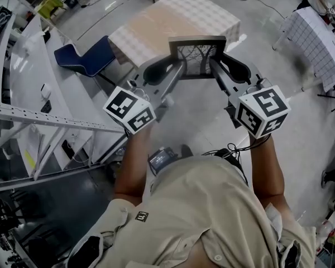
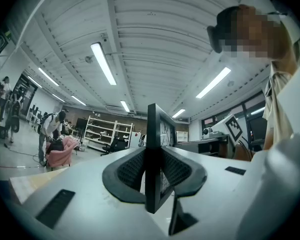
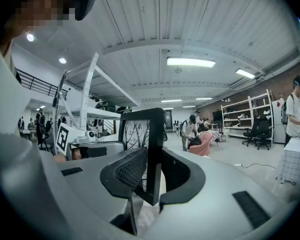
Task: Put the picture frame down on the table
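Note:
A dark picture frame [image 1: 196, 57] with a bare-tree print hangs in the air between my two grippers, in front of a table with a checked cloth [image 1: 173, 21]. My left gripper [image 1: 180, 71] is shut on the frame's left edge, and my right gripper [image 1: 214, 70] is shut on its right edge. In the left gripper view the frame [image 2: 153, 156] stands edge-on, pinched between the ribbed pads [image 2: 133, 168]. From the right gripper view the frame [image 3: 145, 144] shows its print, and the pads [image 3: 129, 173] clamp its side rail. The frame is upright, above the floor.
A blue chair [image 1: 86, 56] stands left of the checked table. White metal shelving [image 1: 39, 116] runs along the left. Another table with a grid cloth [image 1: 318, 35] is at the right. People stand by a pink armchair [image 3: 204, 143] further off.

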Motion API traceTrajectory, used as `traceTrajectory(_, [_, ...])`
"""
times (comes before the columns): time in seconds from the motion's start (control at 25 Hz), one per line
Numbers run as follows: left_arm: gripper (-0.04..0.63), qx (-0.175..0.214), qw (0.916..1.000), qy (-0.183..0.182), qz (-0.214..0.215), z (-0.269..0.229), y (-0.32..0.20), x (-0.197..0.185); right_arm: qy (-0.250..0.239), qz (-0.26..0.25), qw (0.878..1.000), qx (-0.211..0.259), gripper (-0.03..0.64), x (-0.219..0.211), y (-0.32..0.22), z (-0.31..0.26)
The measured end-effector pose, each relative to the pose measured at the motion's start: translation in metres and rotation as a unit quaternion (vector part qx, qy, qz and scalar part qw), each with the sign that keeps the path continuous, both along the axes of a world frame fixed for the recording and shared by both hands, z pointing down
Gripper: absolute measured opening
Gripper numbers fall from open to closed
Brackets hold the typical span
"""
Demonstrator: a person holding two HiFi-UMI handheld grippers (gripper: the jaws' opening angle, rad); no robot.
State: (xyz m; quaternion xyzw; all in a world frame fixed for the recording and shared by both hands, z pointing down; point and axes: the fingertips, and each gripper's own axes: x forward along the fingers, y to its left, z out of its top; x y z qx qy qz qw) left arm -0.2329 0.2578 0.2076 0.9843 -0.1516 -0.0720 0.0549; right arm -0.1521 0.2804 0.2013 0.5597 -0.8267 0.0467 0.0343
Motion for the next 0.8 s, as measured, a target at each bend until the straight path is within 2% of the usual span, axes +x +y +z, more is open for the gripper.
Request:
traceTrajectory(0.4, [0.092,-0.005,0.9997,0.008,0.021,0.001,-0.010,-0.002,0.008,0.019,1.000,-0.004,0.084,-0.003,-0.006,-0.001])
traceTrajectory(0.8, [0.092,-0.011,0.9998,0.004,0.017,0.006,-0.034,0.011,0.007,0.016,1.000,-0.009,0.084,0.010,-0.031,0.004])
